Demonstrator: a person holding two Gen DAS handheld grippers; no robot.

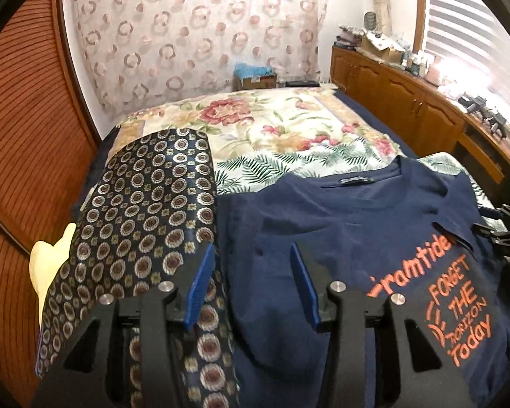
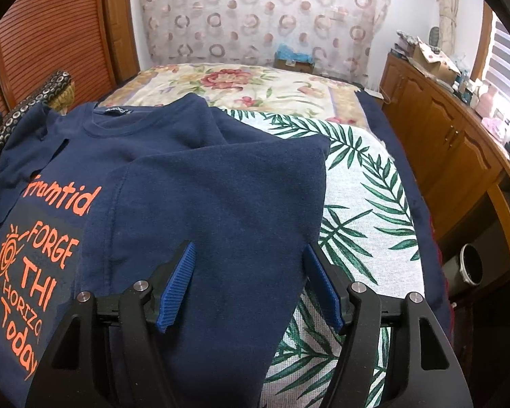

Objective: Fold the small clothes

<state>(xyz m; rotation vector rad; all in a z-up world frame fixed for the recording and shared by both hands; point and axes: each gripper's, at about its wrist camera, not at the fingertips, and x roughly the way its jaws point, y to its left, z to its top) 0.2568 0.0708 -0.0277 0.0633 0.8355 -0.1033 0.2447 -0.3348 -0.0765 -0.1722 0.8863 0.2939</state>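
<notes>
A navy T-shirt [image 1: 350,224] with orange print lies on the bed; it also shows in the right wrist view [image 2: 193,183], its right side folded over the front. My left gripper [image 1: 251,255] is open just above the shirt's left side, beside a dark patterned cloth [image 1: 146,210]. My right gripper [image 2: 250,255] is open over the folded-over right side of the shirt, its blue pads [image 2: 176,282] apart with cloth under them. The right gripper's black body shows at the right edge of the left wrist view [image 1: 506,231].
The bed carries a palm-leaf sheet [image 2: 363,204] and a floral cover [image 1: 261,119]. A wooden cabinet [image 2: 452,142] with clutter runs along the right. A louvred wooden door [image 1: 27,136] stands at the left. A pale yellow object [image 1: 51,258] lies by the patterned cloth.
</notes>
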